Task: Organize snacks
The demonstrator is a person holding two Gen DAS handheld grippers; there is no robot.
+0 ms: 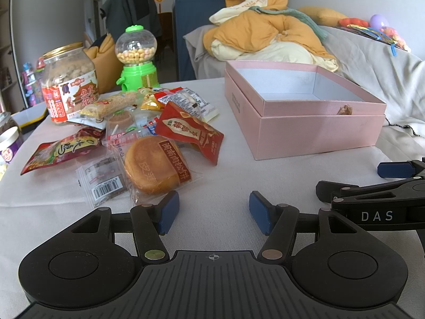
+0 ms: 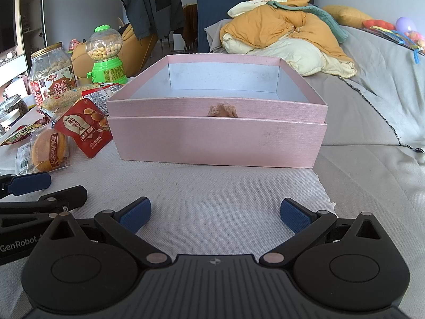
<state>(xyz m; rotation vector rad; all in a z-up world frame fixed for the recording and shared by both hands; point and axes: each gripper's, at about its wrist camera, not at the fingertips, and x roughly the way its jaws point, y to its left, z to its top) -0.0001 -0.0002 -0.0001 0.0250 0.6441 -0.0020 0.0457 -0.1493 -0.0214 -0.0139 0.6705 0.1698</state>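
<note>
Both hand-held grippers rest released over the cloth-covered bench [image 2: 225, 186], snacks still outside the box.

The left hand-held gripper [image 1: 212, 212] and right hand-held gripper [image 2: 215, 215] have their pads spread with nothing between them. The pink box [image 2: 217, 138] stands open at 12 o'clock of the right one. The snack pile [image 1: 148, 133], with a round wrapped cake [image 1: 156, 167] and a red pouch [image 1: 191, 133], lies at 10 o'clock of the left one, near the peanut jar [image 1: 69, 79].

White cloth-covered table [image 1: 217, 183], pink open box [image 1: 316, 130] ahead-right of left claw, snack packets [image 1: 148, 138] ahead-left, peanut jar [image 1: 70, 81] and green candy dispenser [image 1: 136, 58] farther ahead-left
</note>
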